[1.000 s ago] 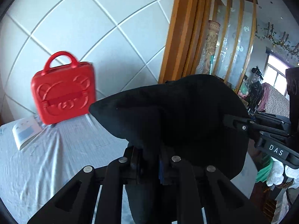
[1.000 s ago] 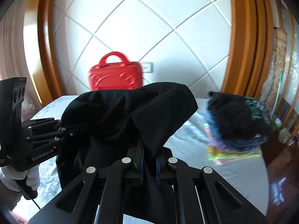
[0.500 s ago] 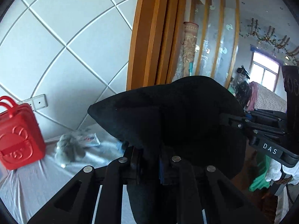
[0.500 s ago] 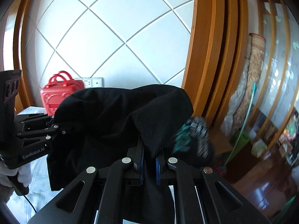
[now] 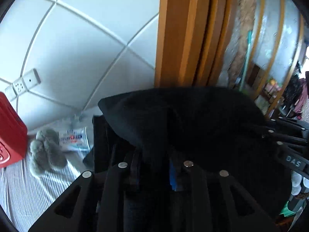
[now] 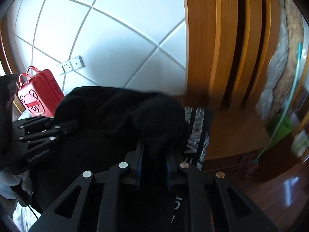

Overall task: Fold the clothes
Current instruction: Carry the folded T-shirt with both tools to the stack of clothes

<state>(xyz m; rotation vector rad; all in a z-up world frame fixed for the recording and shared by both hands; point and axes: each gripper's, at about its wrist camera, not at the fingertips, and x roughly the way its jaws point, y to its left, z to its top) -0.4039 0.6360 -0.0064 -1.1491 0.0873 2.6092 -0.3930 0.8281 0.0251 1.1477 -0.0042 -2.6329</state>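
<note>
A black garment [image 5: 193,119] hangs in the air, folded over both grippers. My left gripper [image 5: 154,154] is shut on its left part, fabric bunched between the fingers. My right gripper [image 6: 153,147] is shut on its right part [image 6: 119,116]. Each gripper shows in the other's view: the right one at the right edge [image 5: 289,147], the left one at the left edge [image 6: 38,133]. Below the garment lies another dark piece with white lettering [image 6: 197,133]; its dark edge also shows in the left wrist view [image 5: 100,135].
The bed has a striped grey sheet [image 5: 23,189]. On it stand a red case [image 5: 9,135], [image 6: 38,94], a grey plush toy [image 5: 46,152] and a white packet [image 5: 73,139]. A white tiled wall [image 6: 115,38] and wooden frame [image 6: 212,48] are behind; wood floor [image 6: 280,193] at right.
Both grippers have swung to the right with the black garment. The red case slid to the left edge of both views. The stack of folded clothes is now under the garment.
</note>
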